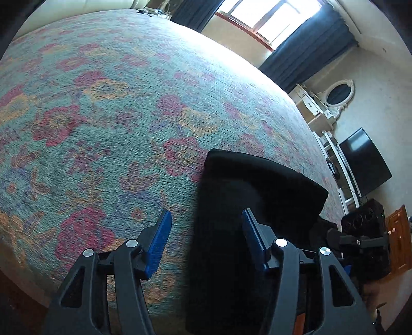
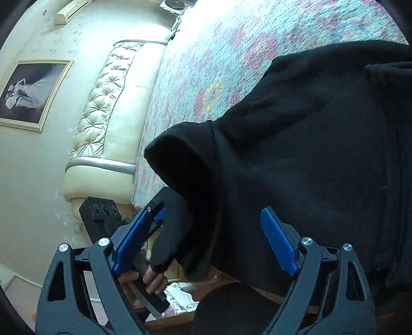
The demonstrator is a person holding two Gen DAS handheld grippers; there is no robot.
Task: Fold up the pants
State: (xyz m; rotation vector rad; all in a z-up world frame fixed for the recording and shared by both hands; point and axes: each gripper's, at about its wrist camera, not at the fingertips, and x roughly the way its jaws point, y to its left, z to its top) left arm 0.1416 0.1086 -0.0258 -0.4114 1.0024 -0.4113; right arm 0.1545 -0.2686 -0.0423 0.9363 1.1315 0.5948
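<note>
The black pants [image 1: 257, 185] lie folded into a thick stack near the edge of a bed covered by a floral blanket [image 1: 103, 103]. My left gripper [image 1: 206, 232] hovers over the stack's left edge with its jaws open. Its blue pads [image 1: 159, 244] press on nothing. In the right wrist view the pants [image 2: 309, 154] fill the right side, one rounded fold bulging toward the camera. My right gripper [image 2: 208, 232] stands wide open in front of that fold, its pads clear of the cloth. A person's hand [image 2: 154, 278] in a black sleeve grips a black handle at lower left.
A cream tufted headboard [image 2: 103, 103] and a framed picture [image 2: 31, 92] are on the left. A window with dark curtains [image 1: 270, 20], an oval mirror on a dresser [image 1: 337, 92] and a dark TV [image 1: 365, 162] stand beyond the bed's right edge.
</note>
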